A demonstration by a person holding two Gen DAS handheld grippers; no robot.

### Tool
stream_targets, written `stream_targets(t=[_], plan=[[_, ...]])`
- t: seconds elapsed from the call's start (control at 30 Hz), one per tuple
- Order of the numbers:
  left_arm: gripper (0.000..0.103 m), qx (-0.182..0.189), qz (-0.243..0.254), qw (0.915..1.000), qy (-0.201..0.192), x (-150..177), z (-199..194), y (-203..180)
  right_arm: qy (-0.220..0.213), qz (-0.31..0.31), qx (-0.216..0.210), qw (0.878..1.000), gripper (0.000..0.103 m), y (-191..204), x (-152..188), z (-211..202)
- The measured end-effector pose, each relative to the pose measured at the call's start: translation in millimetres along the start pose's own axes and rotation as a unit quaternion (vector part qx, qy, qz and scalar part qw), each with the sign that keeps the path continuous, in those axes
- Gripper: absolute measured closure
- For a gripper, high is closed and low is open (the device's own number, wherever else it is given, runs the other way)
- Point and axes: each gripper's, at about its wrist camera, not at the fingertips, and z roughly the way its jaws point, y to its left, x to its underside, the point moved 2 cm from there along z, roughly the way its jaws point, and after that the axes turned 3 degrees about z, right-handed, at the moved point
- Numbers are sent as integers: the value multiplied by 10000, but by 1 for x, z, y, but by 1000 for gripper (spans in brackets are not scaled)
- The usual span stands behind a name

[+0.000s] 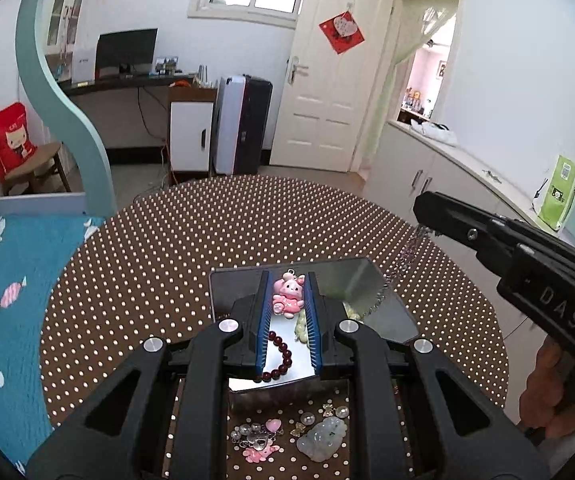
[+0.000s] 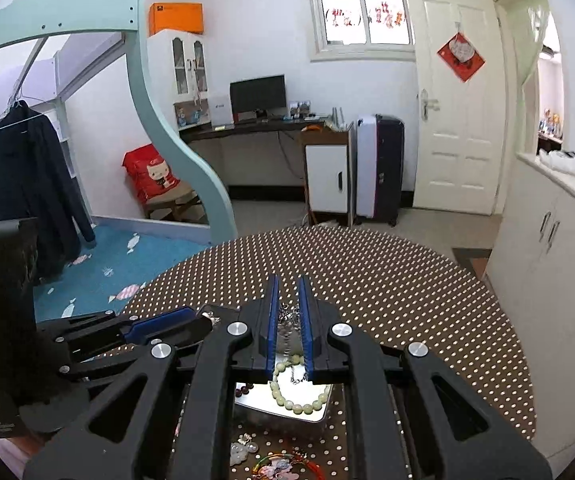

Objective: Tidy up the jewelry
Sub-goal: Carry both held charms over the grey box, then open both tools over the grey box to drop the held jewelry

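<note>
The pink charm [image 1: 287,295], clenched in the left gripper [image 1: 286,280], and the silver chain [image 1: 411,248], pinched in the right gripper [image 2: 288,284], are being carried over the mirrored tray [image 1: 351,280] and are best lowered gently before release

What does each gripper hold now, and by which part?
The left gripper clamps the pink bunny charm by its sides. The right gripper pinches a silver chain near its top; the rest hangs down.

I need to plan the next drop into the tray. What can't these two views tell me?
- Mirrored metal tray: near part hidden by gripper bodies, both views.
- Dark red bead bracelet: partly behind the left gripper finger, left view.
- Silver chain under the right gripper: blurred; lower end unclear.
- Loose charms near table edge: partly covered, too small.
</note>
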Motion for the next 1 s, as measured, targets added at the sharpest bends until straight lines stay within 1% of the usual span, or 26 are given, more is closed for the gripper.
stream_targets(t=[0.17, 0.27, 0.3, 0.33, 0.43, 0.5, 0.57, 0.67, 0.77, 0.8, 0.87, 0.93, 1.0], plan=[[87, 86, -13, 9999, 106, 3, 10, 5, 301, 183, -30, 9994, 94, -4, 11, 13], [87, 86, -22, 9999, 114, 5, 12, 7, 491, 229, -76, 9985, 92, -5, 15, 17], [87, 88, -20, 9999, 106, 4, 12, 8, 515, 259, -23, 9983, 85, -6, 15, 16], [86, 83, -13, 9999, 101, 3, 13, 9, 510, 300, 0, 9982, 76, -7, 16, 15], [74, 81, -19, 9999, 92, 4, 11, 8, 535, 357, 70, 9979, 64, -10, 16, 12], [72, 60, -16, 9999, 89, 6, 10, 9, 583, 317, 146, 9977, 59, -10, 18, 12], [71, 58, -19, 9999, 89, 7, 9, 8, 603, 336, 195, 9974, 59, -11, 20, 10], [71, 58, -42, 9999, 103, 8, 8, 8, 643, 385, 156, 9971, 59, -12, 22, 10], [70, 58, -30, 9999, 110, 11, 5, 5, 626, 359, 186, 9972, 56, -11, 23, 6], [69, 54, -20, 9999, 111, 12, 3, 4, 618, 375, 204, 9972, 55, -12, 23, 4], [65, 64, -14, 9999, 113, 14, -1, 4, 603, 400, 230, 9971, 54, -14, 24, 2], [64, 77, -5, 9999, 102, 14, -4, 2, 574, 398, 261, 9972, 51, -14, 24, -2], [60, 62, 1, 10000, 72, 16, -9, 2, 547, 397, 327, 9972, 50, -15, 26, -7]])
